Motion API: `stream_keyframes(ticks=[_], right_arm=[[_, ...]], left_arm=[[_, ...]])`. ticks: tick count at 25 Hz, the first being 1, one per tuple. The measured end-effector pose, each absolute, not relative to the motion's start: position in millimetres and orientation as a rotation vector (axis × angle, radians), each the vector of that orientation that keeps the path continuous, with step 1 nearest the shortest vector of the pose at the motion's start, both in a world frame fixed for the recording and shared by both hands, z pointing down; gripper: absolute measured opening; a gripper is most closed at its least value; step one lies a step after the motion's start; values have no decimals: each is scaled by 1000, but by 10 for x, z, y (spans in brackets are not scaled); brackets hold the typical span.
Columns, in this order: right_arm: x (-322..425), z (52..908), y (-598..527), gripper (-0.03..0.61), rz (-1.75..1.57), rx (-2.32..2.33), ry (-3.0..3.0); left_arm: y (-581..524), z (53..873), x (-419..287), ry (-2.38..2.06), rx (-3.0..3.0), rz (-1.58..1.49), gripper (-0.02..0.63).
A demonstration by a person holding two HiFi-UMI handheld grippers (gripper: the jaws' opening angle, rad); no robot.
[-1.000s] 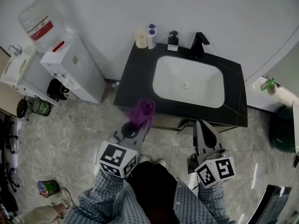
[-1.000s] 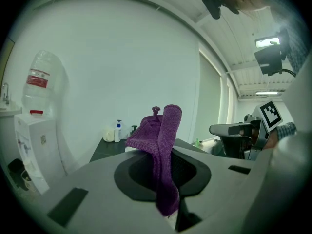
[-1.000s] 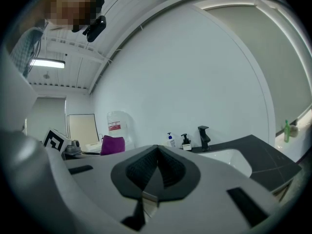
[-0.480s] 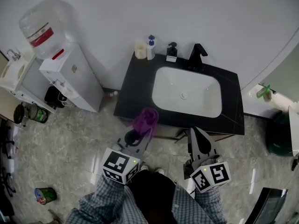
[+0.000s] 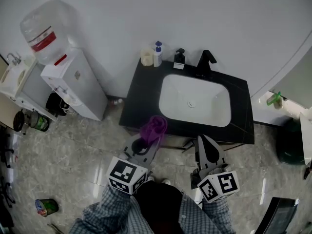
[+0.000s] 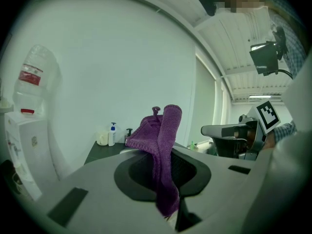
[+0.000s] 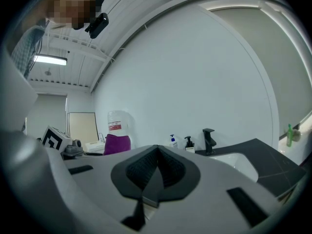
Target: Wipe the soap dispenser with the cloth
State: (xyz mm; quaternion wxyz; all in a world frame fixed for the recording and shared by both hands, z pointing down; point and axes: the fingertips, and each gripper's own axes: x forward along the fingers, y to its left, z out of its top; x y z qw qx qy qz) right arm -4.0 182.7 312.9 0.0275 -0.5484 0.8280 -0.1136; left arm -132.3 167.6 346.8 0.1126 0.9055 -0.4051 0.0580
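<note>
At left gripper (image 6: 165, 179), cloth (image 6: 160, 140) pinched — dispenser (image 5: 180, 59) tiny

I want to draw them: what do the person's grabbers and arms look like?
The left gripper and right gripper are grey wedges with black ribbed pads. Each carries a white cube with black square markers. The sleeves are checked blue-grey.

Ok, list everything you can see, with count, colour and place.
vanity counter: 1, black, against wall
basin: 1, white, in the counter
faucet: 1, black, behind basin
soap dispenser: 1, black, left of faucet
pump bottle: 1, white, blue top, counter's back left
cup: 1, cream, beside pump bottle
water cooler: 1, white, left of counter
can: 1, green, floor, far left
cloth: 1, purple, in left gripper
left gripper: 1, grey, shut on cloth
right gripper: 1, grey, shut, empty
</note>
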Motion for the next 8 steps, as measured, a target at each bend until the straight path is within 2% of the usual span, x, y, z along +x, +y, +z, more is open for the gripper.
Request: stream_keyframes(ticks=[8], right_arm=[[-30, 3114, 1837, 18, -355, -1700, 2560]], left_arm=[[1689, 3470, -1296, -1179, 2649, 175, 57]])
